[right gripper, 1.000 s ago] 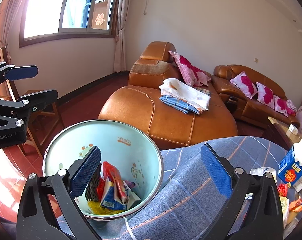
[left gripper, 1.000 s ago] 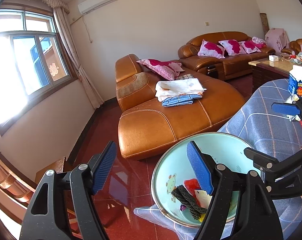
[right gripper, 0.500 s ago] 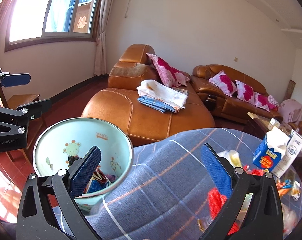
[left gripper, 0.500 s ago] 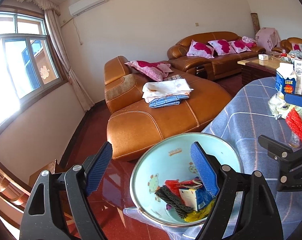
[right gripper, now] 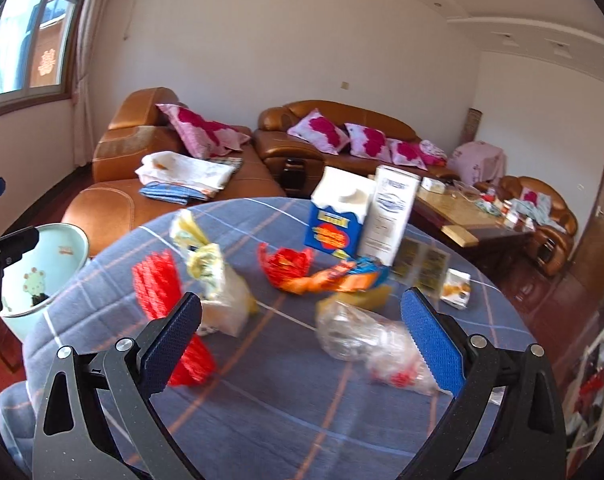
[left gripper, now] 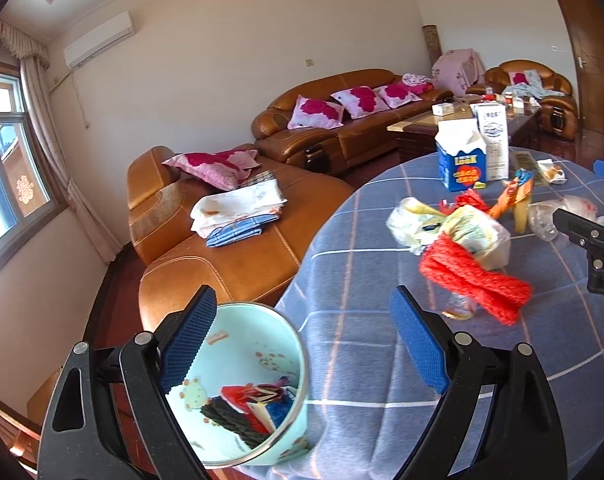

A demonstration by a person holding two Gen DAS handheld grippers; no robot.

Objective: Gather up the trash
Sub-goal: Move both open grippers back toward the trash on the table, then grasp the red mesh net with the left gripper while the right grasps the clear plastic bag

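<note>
A pale green bin (left gripper: pixel 258 392) with wrappers inside stands at the left edge of a round table with a blue plaid cloth (left gripper: pixel 362 364); it also shows in the right wrist view (right gripper: pixel 42 264). Trash lies on the table: a red rope bundle (left gripper: pixel 474 280) (right gripper: pixel 158 280), a yellowish plastic bag (left gripper: pixel 462 232) (right gripper: pixel 218 292), a clear crumpled bag (right gripper: pixel 366 340), orange wrappers (right gripper: pixel 334 280), a blue carton (right gripper: pixel 338 220) and a white carton (right gripper: pixel 394 216). My left gripper (left gripper: pixel 302 344) is open and empty above the bin's edge. My right gripper (right gripper: pixel 302 348) is open and empty above the table's middle.
Brown leather sofas (left gripper: pixel 230 240) with pink pillows and folded cloths stand behind the table. A low coffee table (right gripper: pixel 470 220) with small items is at the right. A wooden chair (left gripper: pixel 6 432) is at the left by the window wall.
Both grippers have swung right, away from the bin and toward the table's middle. The table trash has come into full view. Both stay open and empty.
</note>
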